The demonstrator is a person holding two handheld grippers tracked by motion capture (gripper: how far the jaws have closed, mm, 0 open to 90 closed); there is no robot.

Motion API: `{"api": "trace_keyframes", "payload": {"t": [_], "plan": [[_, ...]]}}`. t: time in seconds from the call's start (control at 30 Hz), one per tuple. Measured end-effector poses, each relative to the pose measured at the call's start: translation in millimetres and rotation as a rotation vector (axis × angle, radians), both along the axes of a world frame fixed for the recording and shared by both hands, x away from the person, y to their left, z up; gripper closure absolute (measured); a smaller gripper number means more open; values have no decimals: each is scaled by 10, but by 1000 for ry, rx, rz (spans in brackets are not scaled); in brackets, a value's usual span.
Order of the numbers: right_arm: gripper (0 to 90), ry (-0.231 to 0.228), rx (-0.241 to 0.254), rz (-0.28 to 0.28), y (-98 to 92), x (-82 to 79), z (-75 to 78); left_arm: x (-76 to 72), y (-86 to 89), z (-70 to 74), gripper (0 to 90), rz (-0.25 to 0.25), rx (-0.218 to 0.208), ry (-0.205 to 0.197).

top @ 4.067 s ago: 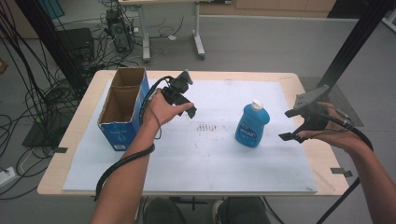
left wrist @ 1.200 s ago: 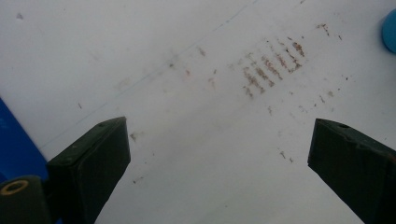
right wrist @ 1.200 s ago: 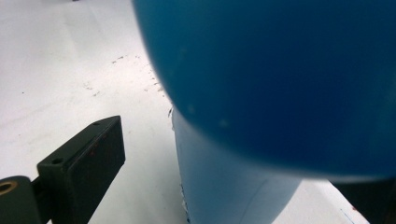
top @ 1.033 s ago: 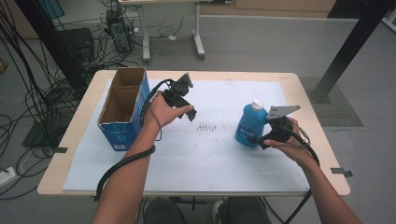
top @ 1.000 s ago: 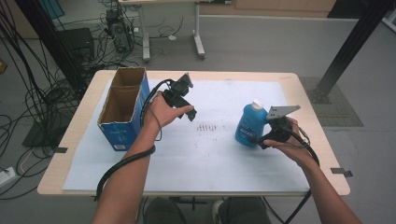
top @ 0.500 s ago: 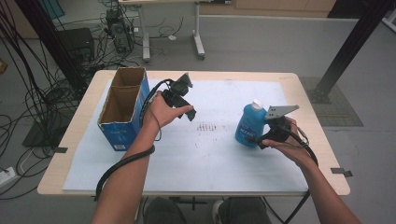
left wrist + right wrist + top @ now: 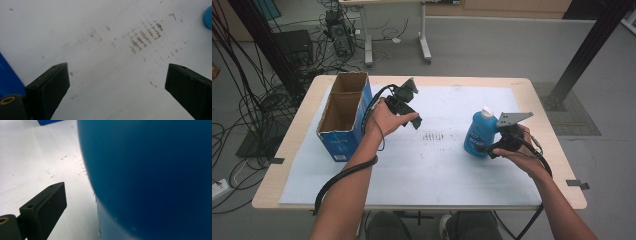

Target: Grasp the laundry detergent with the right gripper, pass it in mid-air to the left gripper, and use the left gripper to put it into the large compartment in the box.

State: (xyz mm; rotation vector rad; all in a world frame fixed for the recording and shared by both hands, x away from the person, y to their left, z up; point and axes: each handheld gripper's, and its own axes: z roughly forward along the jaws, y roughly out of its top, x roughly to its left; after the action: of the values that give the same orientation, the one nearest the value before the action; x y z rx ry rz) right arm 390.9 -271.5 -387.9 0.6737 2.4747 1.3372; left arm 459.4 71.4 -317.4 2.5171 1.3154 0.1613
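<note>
Blue bottle (image 7: 477,135) stands upright, cap up; right hand-held gripper (image 7: 490,148) jaws apart around it.

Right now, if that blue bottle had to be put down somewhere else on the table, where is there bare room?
The widest bare patch is the white mat between the open cardboard box and the blue bottle, nearer the person; a few brown scuffs mark it. The far strip behind the bottle is bare too. It is crowded beside the box, where the left gripper hovers, and at the bottle, where the right gripper is.
</note>
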Motion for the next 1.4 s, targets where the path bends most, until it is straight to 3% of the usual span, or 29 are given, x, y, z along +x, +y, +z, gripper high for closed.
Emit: {"api": "trace_keyframes", "payload": {"t": [1.4], "plan": [[27, -9, 4, -7, 0, 6, 4, 21, 16, -15, 60, 5, -6, -1]]}}
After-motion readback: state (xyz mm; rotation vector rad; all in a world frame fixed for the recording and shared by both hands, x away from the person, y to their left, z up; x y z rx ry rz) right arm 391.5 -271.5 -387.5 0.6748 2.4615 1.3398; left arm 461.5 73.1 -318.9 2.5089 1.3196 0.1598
